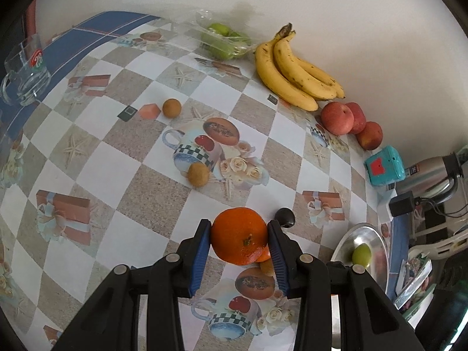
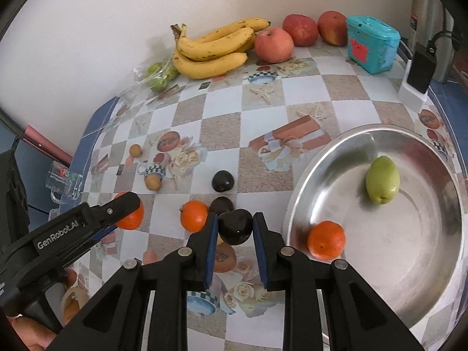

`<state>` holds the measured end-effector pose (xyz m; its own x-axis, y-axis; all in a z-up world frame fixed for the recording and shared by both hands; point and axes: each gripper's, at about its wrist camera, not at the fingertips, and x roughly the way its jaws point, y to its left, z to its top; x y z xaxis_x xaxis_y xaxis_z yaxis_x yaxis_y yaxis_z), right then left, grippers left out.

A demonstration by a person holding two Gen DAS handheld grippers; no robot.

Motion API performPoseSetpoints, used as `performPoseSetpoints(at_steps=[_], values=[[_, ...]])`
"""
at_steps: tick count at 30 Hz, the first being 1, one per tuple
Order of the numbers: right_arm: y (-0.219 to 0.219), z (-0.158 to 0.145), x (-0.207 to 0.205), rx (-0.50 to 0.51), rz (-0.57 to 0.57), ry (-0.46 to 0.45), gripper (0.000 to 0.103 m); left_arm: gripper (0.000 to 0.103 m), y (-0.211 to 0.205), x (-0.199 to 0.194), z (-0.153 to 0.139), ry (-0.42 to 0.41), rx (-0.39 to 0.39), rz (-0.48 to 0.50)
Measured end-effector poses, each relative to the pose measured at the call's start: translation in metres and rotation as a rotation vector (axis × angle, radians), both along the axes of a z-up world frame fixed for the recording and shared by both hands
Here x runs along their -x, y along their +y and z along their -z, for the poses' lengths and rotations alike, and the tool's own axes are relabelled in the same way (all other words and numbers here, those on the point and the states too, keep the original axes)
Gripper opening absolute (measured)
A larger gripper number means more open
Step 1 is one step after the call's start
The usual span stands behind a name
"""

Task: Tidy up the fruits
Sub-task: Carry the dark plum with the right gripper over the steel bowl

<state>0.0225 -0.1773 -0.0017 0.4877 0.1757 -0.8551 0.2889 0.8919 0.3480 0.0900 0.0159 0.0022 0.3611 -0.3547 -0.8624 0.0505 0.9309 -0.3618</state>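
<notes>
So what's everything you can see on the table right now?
bananas: one bunch, yellow, by the wall
apples: three, red, beside the bananas
bagged green fruits: several, green, in clear plastic by the wall
small brown fruits: two in clear view, mid-table
oranges: three, orange; one on the table, one in the bowl, one gripped
dark fruits: three, blackish; two on the table, one gripped
green fruit: one, in the bowl
bowl: one, silver metal, table's right side
box: one, teal, beside the apples
glass mug: one, clear, table edge
left gripper: black, blue pads, shut on an orange
right gripper: black, blue pads, shut on a dark fruit
</notes>
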Motion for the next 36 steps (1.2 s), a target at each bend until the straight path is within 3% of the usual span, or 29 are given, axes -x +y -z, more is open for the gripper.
performPoseSetpoints(at_steps=[14,26,32,36], values=[[-0.074,0.002,0.03,0.031,0.217,0.037,0.025,0.042,-0.039,0.017,-0.006,-0.023,-0.021,0.121],[-0.132,0.004,0.072,0.056,0.43,0.06,0.025,0.042,-0.111,0.06,-0.01,-0.035,-0.023,0.364],[-0.142,-0.006,0.083,0.12,0.476,0.064,0.025,0.042,-0.142,0.08,-0.005,-0.009,-0.013,0.472],[-0.144,-0.011,0.086,0.122,0.477,0.051,0.025,0.042,-0.156,0.087,0.003,-0.013,-0.051,0.509]])
